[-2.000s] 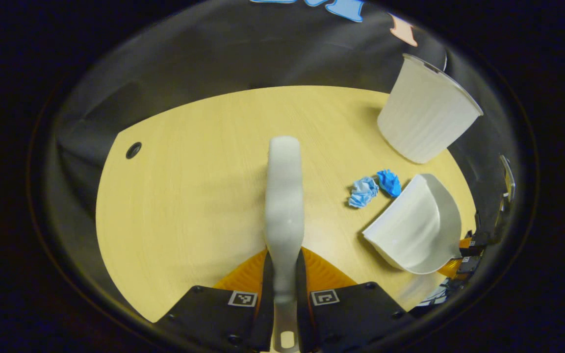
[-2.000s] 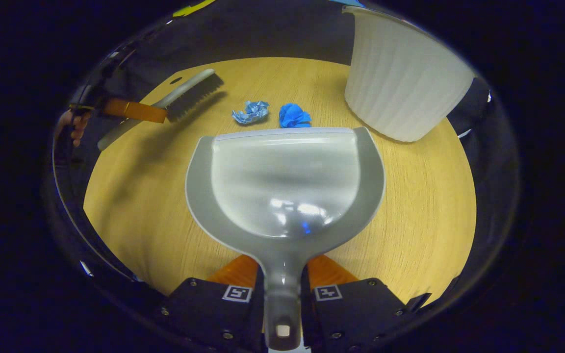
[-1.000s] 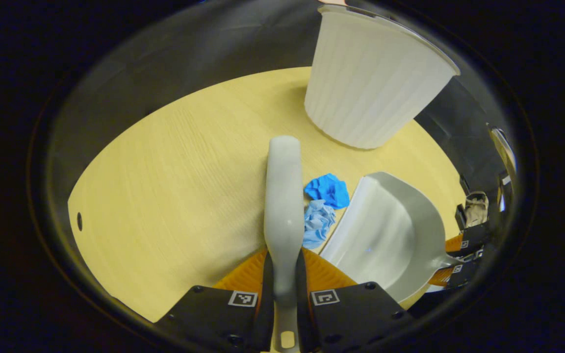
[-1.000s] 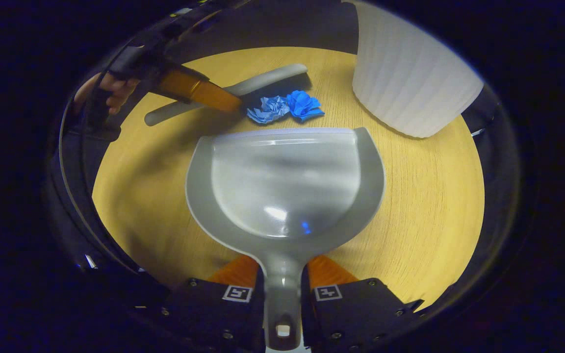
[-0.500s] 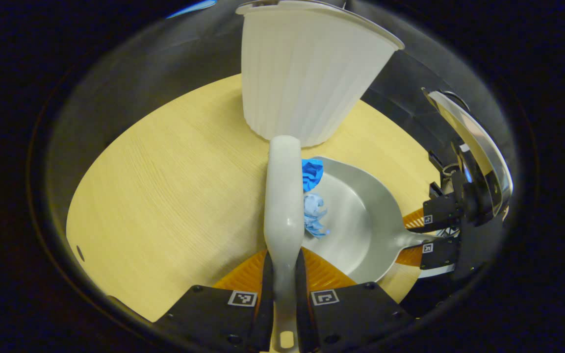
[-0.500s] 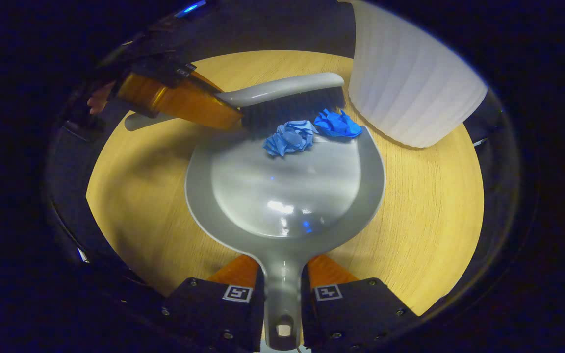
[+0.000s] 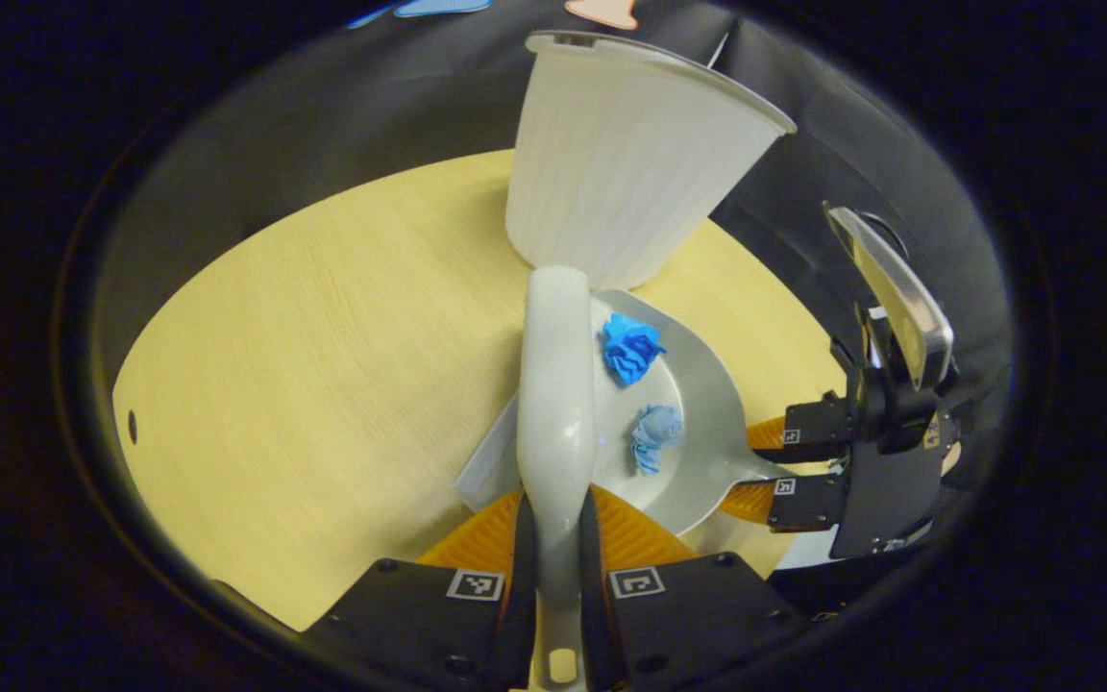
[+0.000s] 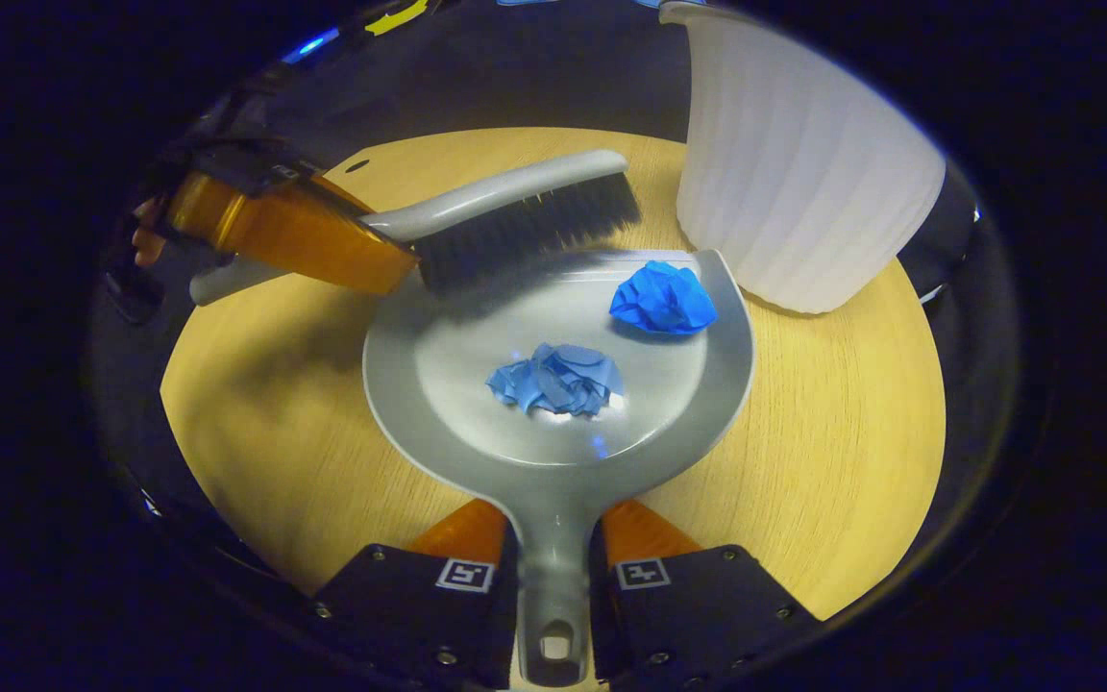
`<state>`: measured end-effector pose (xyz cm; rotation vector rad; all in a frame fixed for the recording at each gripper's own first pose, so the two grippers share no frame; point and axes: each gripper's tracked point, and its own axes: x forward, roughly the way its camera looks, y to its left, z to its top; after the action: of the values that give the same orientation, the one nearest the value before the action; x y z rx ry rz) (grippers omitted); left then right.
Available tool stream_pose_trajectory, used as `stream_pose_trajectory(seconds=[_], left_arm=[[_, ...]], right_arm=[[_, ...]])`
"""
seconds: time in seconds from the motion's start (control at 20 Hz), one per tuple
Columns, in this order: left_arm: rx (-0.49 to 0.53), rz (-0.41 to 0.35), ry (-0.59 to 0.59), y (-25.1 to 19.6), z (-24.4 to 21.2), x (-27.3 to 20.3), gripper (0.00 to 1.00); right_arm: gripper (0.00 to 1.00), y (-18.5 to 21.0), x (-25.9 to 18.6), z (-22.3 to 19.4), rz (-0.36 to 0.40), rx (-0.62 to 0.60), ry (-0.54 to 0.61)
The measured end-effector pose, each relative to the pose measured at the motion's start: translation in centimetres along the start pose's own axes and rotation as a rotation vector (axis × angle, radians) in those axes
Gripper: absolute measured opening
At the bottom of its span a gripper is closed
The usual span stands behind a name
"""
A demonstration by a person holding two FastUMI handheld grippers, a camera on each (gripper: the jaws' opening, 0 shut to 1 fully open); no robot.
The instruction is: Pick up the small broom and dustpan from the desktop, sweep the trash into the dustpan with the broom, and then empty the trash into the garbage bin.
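The right gripper [image 8: 553,567], clenching the dustpan [image 8: 553,384] handle, is holding both paper wads [image 8: 558,378] just beside the garbage bin [image 8: 794,183], which is standing beyond the pan's front right corner.

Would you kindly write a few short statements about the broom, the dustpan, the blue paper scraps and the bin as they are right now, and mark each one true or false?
1. Both blue paper wads lie inside the dustpan. True.
2. The right gripper is shut on the dustpan's handle. True.
3. The broom lies loose on the desktop. False: the left gripper is shut on its handle.
4. The garbage bin lies tipped on its side. False: it stands upright just beyond the dustpan.
5. The broom's bristles are at the dustpan's front lip. True.
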<state>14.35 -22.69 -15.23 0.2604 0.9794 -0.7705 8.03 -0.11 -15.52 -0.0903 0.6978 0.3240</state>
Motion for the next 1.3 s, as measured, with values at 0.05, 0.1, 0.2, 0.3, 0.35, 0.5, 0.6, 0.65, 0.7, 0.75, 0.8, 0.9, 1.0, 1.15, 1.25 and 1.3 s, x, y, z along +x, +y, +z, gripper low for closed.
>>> stream_pose_trajectory(seconds=[0.05, 0.1, 0.2, 0.3, 0.35, 0.5, 0.6, 0.65, 0.7, 0.75, 0.8, 0.9, 1.0, 1.15, 1.25, 1.3], left_arm=[[-0.015, 0.008, -0.020, 0.0, 0.1, -0.7, 0.26], [-0.027, 0.026, -0.045, 0.3, 0.2, -1.3, 0.26], [-0.053, 0.067, -0.094, 1.1, 0.2, -2.0, 0.27], [-0.099, 0.102, -0.140, 2.0, -0.2, -2.7, 0.28], [-0.121, 0.122, -0.163, 2.5, -0.5, -3.2, 0.28], [-0.167, 0.180, -0.213, 4.6, -2.4, -4.5, 0.28], [-0.200, 0.207, -0.236, 6.0, -4.1, -5.1, 0.28], [-0.221, 0.219, -0.249, 6.6, -4.9, -5.3, 0.28], [-0.240, 0.228, -0.262, 7.2, -5.6, -5.3, 0.26], [-0.257, 0.237, -0.276, 7.8, -6.3, -5.4, 0.26], [-0.271, 0.246, -0.289, 8.3, -7.1, -5.0, 0.28], [-0.296, 0.259, -0.307, 9.4, -9.0, -4.1, 0.26], [-0.321, 0.265, -0.322, 9.9, -10.6, -2.2, 0.26], [-0.351, 0.285, -0.340, 10.9, -12.6, 0.3, 0.28], [-0.363, 0.291, -0.355, 10.9, -13.8, 2.2, 0.28], [-0.368, 0.295, -0.363, 11.0, -14.2, 2.7, 0.28]], right_arm=[[0.32, 0.2, -0.1, 0.3, 0.001, 0.003, -0.006], [0.32, 0.3, -0.2, 0.6, 0.004, 0.005, -0.014], [0.32, 0.5, -0.6, 1.1, 0.006, 0.002, -0.021], [0.32, 0.7, -1.1, 1.8, 0.006, -0.008, -0.024], [0.32, 1.0, -1.4, 2.0, 0.004, -0.011, -0.026], [0.31, 2.4, -2.9, 3.2, -0.005, -0.013, -0.037], [0.31, 3.4, -4.0, 4.2, -0.007, -0.013, -0.054], [0.32, 3.8, -4.8, 4.7, 0.000, -0.009, -0.064], [0.32, 3.8, -5.4, 5.1, 0.011, 0.000, -0.079], [0.32, 4.2, -6.0, 5.7, 0.021, 0.009, -0.093], [0.31, 4.3, -7.1, 6.6, 0.028, 0.011, -0.106], [0.31, 4.3, -8.9, 8.3, 0.041, 0.006, -0.134], [0.31, 4.9, -10.2, 9.9, 0.060, 0.001, -0.159], [0.31, 4.7, -12.7, 11.5, 0.099, 0.007, -0.192], [0.31, 4.8, -13.6, 12.7, 0.134, 0.034, -0.218], [0.31, 4.7, -14.2, 13.4, 0.154, 0.056, -0.235]])
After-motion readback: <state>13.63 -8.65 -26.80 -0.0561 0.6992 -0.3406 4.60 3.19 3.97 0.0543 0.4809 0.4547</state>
